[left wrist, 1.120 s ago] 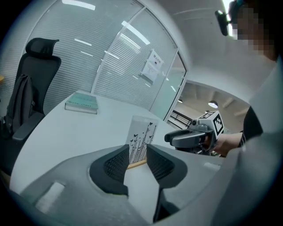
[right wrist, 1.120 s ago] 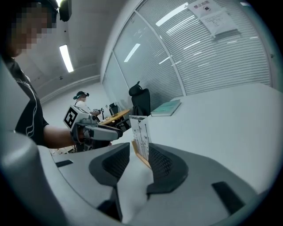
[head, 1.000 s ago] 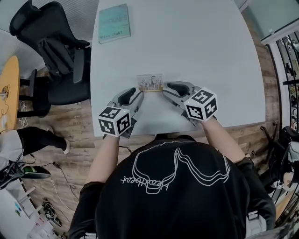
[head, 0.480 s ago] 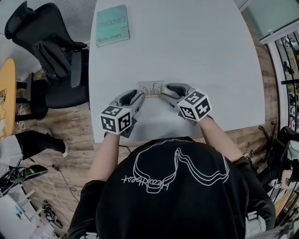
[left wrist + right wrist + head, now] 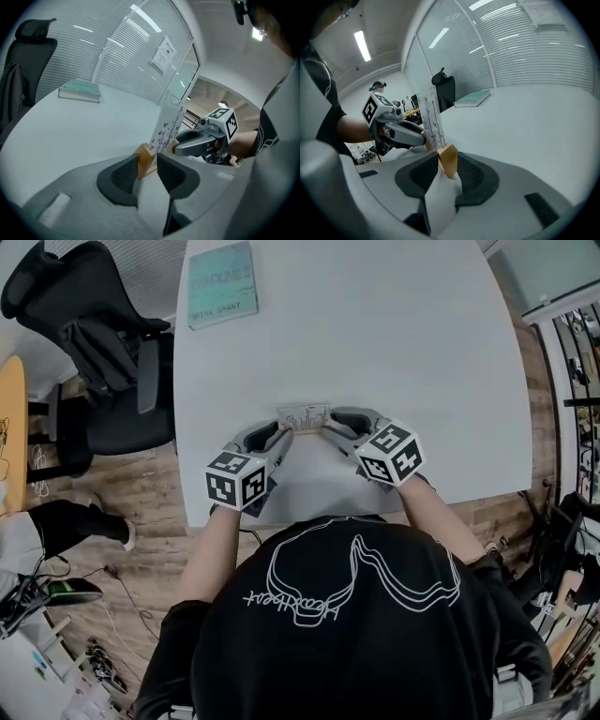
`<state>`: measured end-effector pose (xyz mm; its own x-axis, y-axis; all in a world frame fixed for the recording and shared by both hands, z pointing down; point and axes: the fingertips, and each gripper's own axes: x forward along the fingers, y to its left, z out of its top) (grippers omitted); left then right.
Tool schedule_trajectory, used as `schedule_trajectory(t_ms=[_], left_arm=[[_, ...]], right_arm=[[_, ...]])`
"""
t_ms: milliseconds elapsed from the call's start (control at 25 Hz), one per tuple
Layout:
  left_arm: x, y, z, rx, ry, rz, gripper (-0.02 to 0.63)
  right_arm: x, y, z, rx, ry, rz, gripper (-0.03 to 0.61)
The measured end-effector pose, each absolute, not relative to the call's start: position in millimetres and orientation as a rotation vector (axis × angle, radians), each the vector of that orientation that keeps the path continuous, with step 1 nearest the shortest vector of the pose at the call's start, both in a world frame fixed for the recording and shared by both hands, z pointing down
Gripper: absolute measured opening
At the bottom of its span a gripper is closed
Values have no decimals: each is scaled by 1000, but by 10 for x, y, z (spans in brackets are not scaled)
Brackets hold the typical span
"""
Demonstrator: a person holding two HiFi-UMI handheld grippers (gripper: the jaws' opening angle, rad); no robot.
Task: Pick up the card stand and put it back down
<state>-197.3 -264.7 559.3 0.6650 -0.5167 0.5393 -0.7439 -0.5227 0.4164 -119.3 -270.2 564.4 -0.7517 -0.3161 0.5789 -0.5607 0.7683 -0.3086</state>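
1. The card stand (image 5: 303, 415) is near the front edge of the white worktop (image 5: 403, 324), directly ahead of the person. It consists of a clear upright panel (image 5: 430, 117) set in a wooden base (image 5: 447, 159).
2. The left tool (image 5: 284, 434) is at the base's left end. Its own view shows the wood block between both dark pads, and the pads appear to press on it.
3. The right tool (image 5: 328, 430) is at the opposite end. Its jaws have just been closing, and the wood end now sits between the pads with both in contact, so it is clamped on the base.
4. Both tools point downward at the stand from the near side. The panel reads as upright in both tool views.
5. The base looks to be at or just above the worktop surface. Contact cannot be confirmed from these angles.
6. Risk: each pad holds only the tip of its end. If one tool rises or releases before the other, the base could pivot and the panel tip over.
7. Risk: if the two hands drift apart, an end could pull out of its pads.
8. Risk: the stand is close to the front edge, so a backward tug could take it off the worktop.
9. A teal book (image 5: 222, 283) lies well apart at the far left and is not a factor.
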Motion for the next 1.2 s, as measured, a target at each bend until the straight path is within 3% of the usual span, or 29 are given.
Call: schedule_trajectory(t_ms=[1200], left_arm=[[-1837, -2426, 5238, 2213, -1024, 458, 112]], right_arm=[[-1053, -2557, 5322, 677, -2517, 642, 109]])
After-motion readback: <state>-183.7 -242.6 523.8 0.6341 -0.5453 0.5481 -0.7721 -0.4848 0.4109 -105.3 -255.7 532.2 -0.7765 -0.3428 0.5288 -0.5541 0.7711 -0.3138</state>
